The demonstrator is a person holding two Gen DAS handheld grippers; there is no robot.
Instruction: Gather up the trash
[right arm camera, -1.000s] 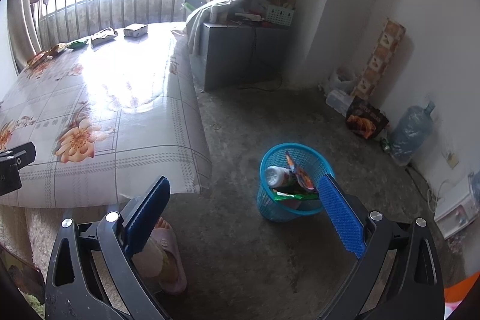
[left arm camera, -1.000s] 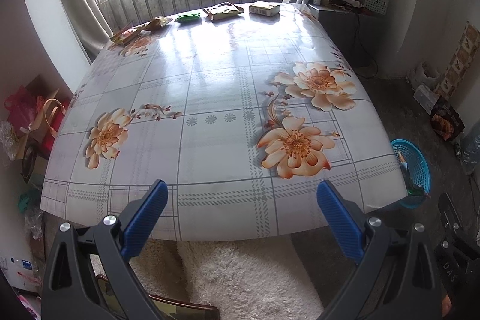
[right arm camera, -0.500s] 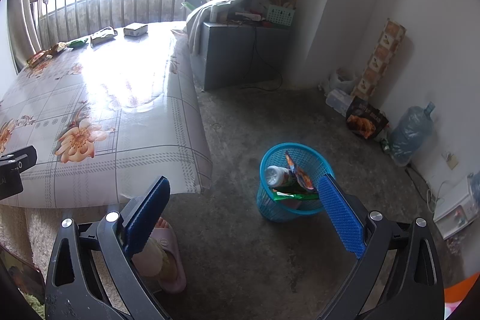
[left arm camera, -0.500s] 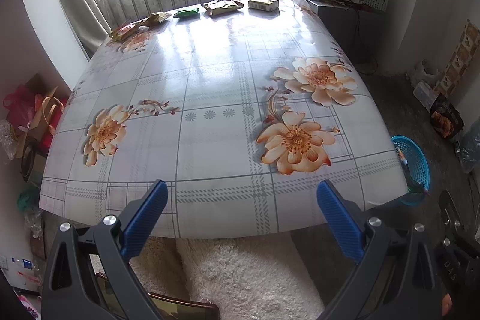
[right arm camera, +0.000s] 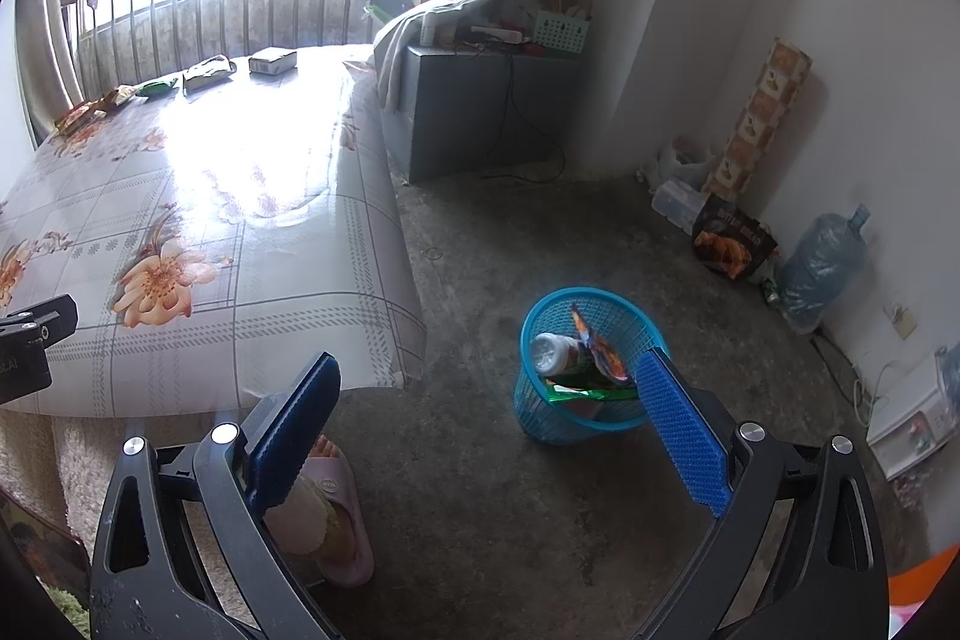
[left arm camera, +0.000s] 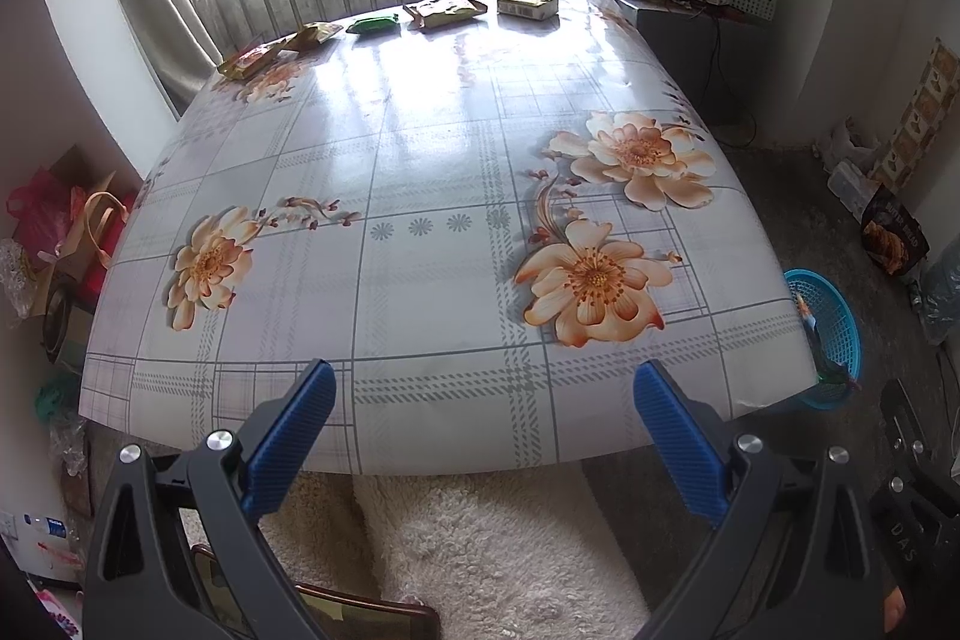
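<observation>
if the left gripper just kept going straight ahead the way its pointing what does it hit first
Probably nothing soon: the open left gripper points over the near edge of the floral table. If level, its line crosses bare cloth toward the snack wrappers at the far edge; depth unclear.

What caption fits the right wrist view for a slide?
Open right gripper above the floor, facing a blue basket holding trash beside the table.

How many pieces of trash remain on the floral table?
5, lined along the far edge: red-yellow wrapper, yellow wrapper, green packet, tan snack bag, small cardboard box.
</observation>
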